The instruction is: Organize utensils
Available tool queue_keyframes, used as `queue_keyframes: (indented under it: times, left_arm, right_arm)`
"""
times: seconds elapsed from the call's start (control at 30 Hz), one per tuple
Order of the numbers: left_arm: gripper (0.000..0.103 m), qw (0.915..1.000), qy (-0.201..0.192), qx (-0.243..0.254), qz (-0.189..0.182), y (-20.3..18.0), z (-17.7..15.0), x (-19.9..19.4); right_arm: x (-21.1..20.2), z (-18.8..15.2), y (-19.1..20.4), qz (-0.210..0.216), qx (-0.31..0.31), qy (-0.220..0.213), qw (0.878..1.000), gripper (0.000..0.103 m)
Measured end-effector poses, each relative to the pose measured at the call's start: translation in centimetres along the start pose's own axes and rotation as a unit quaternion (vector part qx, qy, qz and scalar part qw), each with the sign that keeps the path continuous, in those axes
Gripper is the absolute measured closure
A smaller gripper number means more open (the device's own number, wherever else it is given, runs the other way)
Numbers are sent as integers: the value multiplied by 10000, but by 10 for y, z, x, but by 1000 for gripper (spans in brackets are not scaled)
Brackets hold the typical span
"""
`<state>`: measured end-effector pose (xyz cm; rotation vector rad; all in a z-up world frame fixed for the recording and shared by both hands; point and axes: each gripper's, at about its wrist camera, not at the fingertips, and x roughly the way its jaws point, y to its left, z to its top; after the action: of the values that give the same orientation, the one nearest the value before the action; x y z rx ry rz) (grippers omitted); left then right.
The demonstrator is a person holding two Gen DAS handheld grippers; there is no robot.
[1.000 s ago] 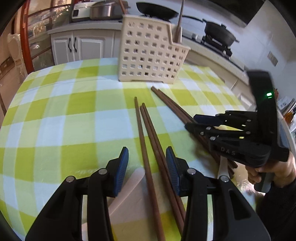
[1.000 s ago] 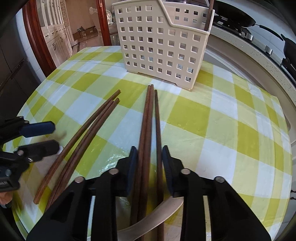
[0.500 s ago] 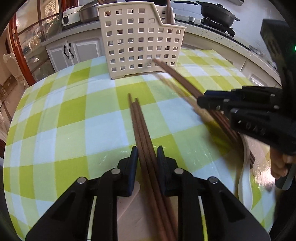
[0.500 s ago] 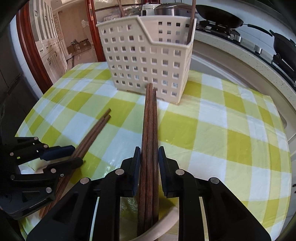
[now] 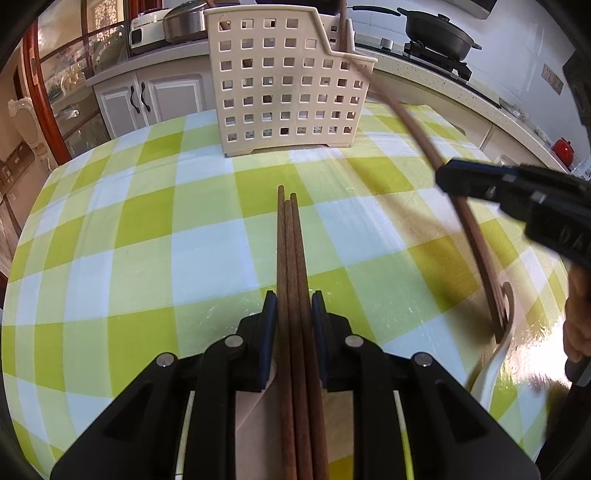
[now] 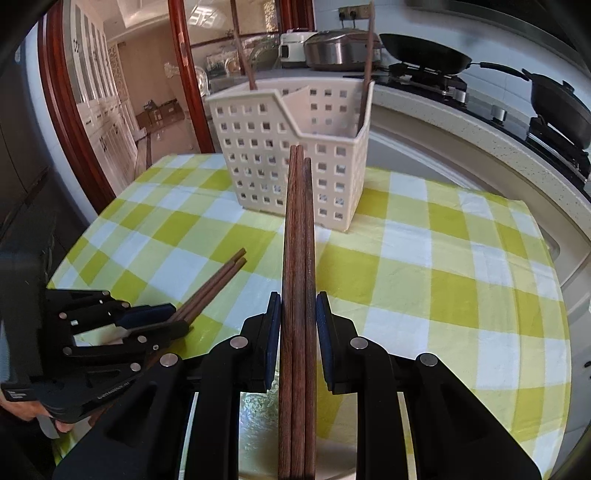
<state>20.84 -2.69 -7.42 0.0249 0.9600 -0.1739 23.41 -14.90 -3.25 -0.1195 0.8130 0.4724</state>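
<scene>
Before me lies the bench (image 5: 110, 236), a round top under a green, yellow and white checked cloth, with a kitchen counter (image 5: 436, 79) curving behind it that carries a dark pan (image 5: 439, 31) on a stove. On the far part of the bench stands the cream perforated utensil holder (image 5: 284, 85), upright, with a couple of brown chopsticks already standing inside it, one at each end as seen from my right wrist. My left jaws (image 5: 293, 314) have just been closing and now stand narrow, their blue pads pressed on a bundle of three brown chopsticks (image 5: 290, 236) whose tips point toward the holder and lie low over the cloth. My right jaws (image 6: 298, 317) are likewise narrow, clamped on a second bundle of brown chopsticks (image 6: 299, 229); from my left wrist that bundle slants up off the bench, its far tips up near the holder's rim and its near ends down by a white spoon (image 5: 493, 365) lying at the bench's right edge. Under my left jaws a pale flat utensil (image 5: 251, 417) lies on the cloth; I cannot tell what kind it is.
</scene>
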Motion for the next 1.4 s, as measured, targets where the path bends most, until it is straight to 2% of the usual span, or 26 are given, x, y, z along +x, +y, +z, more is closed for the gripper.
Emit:
queue_keyframes:
  times: [0.2,0.43,0.63,0.8,0.97,1.07,1.23,1.3,1.33,1.4]
  left_arm:
    - [84,10000,-33,-41,-41,1,-2,0]
    - [84,9999,-78,-65,-55,2,-1,1]
    - [84,9998,-126,-111,-106,5,0,3]
    - [85,9996,-148,-176,-138,5,1,4]
    - [85,9989,-144,-354,-255,10,2,3]
    - [85,9984,-158,-445,-305,14,1,2]
    - [85,9979,-162,-504,-370,17,1,3]
    - [91,9980,-198,-488,-337,16,1,1]
    - [103,9982,-214,-472,-302,16,2,-1]
    - [103,9981,-185,-480,-347,17,3,-2]
  right_arm:
    - [-13,12,-11,-123,154,-253,9995,83]
    - [-46,32,-23,-263,200,-644,9974,83]
    - [-83,23,-24,-414,158,-696,9966,83]
    - [-88,-6,-21,-278,131,-360,9989,83]
    - [-57,-33,-19,-86,345,62,9993,83]
    - [-38,-39,-19,-46,410,240,9989,83]
    - [-31,-40,-16,-59,397,330,9987,83]
    - [-27,-41,-15,51,424,410,9982,83]
    - [-25,-42,-15,56,431,450,9980,83]
    - [-20,-45,-16,39,448,528,9976,83]
